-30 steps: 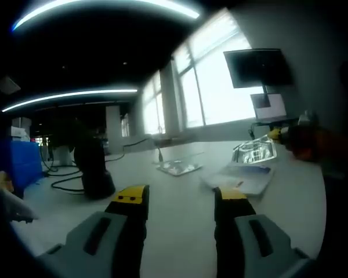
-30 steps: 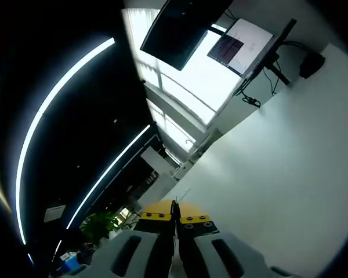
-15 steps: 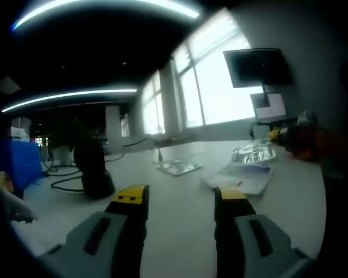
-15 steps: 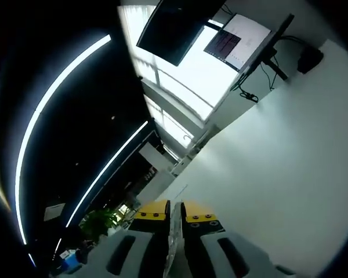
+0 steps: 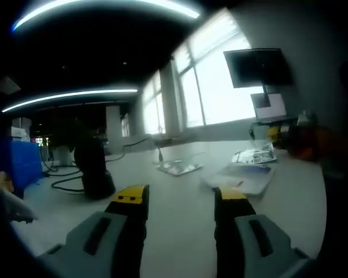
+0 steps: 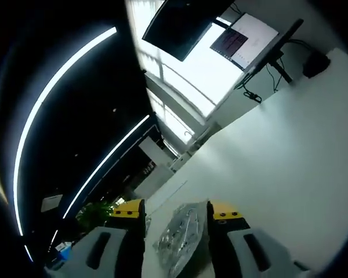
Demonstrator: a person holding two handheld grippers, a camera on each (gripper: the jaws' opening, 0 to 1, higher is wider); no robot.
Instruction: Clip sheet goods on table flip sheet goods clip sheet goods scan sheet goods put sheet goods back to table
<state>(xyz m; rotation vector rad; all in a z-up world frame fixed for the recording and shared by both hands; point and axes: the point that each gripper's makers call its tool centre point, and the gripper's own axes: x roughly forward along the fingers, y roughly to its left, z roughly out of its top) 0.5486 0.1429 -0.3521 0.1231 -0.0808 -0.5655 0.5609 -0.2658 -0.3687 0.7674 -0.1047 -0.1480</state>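
Since half a second ago our right gripper [image 6: 177, 215] has spread its fingers wide; they were nearly together then. The crinkly clear packet [image 6: 181, 234] now lies loose between the two fingers [image 6: 129, 209], low in the right gripper view, and we cannot tell whether it touches either one. In the left gripper view that gripper sits at the right edge with the packet [image 5: 254, 156] in front of it. Our left gripper [image 5: 178, 197] is open and empty above the white surface [image 5: 180, 231], unchanged. A flat pack [image 5: 239, 178] and a tray [image 5: 178, 167] lie ahead, a black stand [image 5: 93, 171] to the left; bare surface lies just beyond the left fingers.
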